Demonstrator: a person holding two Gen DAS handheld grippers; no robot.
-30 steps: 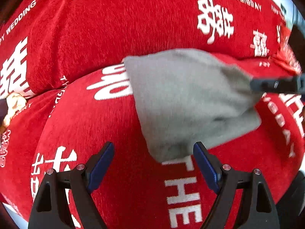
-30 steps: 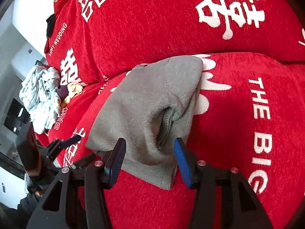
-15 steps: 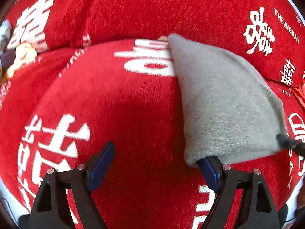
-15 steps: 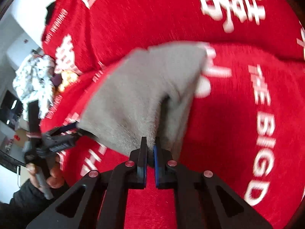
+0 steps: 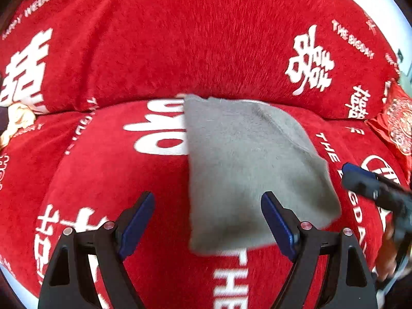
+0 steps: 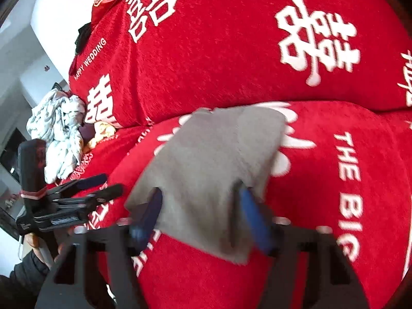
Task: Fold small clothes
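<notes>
A small grey garment (image 5: 247,170) lies folded flat on a red sofa seat cushion (image 5: 108,170); it also shows in the right wrist view (image 6: 213,164). My left gripper (image 5: 208,221) is open and empty, its jaws wide apart just above the garment's near left edge. My right gripper (image 6: 200,211) is open and empty, with its blurred blue fingers (image 6: 252,216) straddling the garment's near edge. In the left wrist view the right gripper (image 5: 370,185) sits at the garment's right side. In the right wrist view the left gripper (image 6: 97,185) is left of the garment.
The red sofa backrest (image 5: 206,38) with white lettering rises right behind the garment. A pile of pale crumpled clothes (image 6: 56,134) lies at the sofa's far left. A red patterned pillow (image 5: 396,123) sits at the right end.
My right gripper was shut on the garment's edge half a second ago and has now opened and let go. The garment lies flatter. My left gripper has shifted so the garment sits between its jaws.
</notes>
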